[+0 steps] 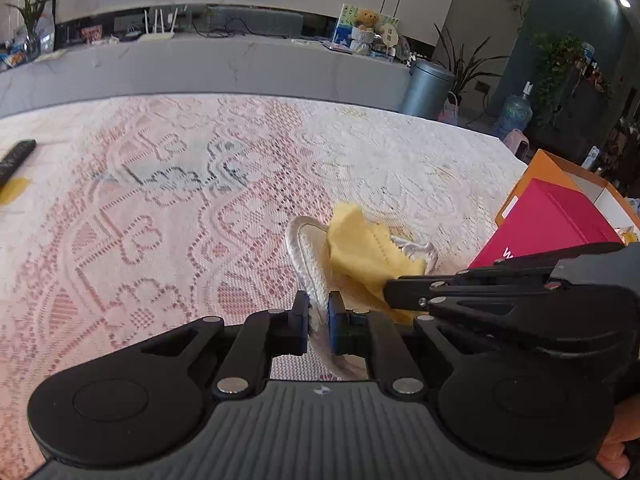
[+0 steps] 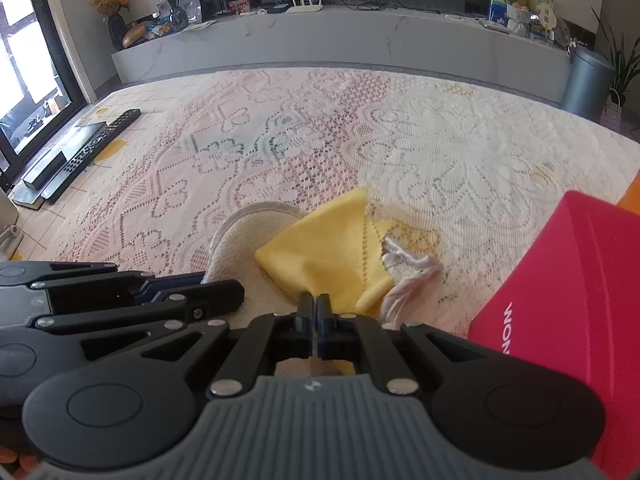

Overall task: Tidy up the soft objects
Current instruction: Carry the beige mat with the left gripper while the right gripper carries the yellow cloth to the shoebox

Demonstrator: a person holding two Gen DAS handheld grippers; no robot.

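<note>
A cream, slipper-shaped soft item [image 1: 310, 256] with a silvery satin rim lies on the lace-covered table [image 1: 180, 208]. My left gripper [image 1: 318, 300] is shut on its near rim, which sits pinched between the blue pads. A yellow cloth [image 1: 370, 248] is draped over the item's right part. My right gripper [image 1: 394, 292] comes in from the right and is shut on the cloth's near corner. In the right wrist view the yellow cloth [image 2: 328, 248] runs into the closed right gripper [image 2: 316, 304]. The cream item [image 2: 248, 232] lies to the left, with the left gripper [image 2: 208, 286] on it.
A pink box [image 2: 568, 300] stands close on the right, with an orange box [image 1: 560, 168] behind it. A black remote [image 2: 104, 140] and a dark bar [image 2: 44, 168] lie at the table's far left. Beyond the table are a grey counter and a bin.
</note>
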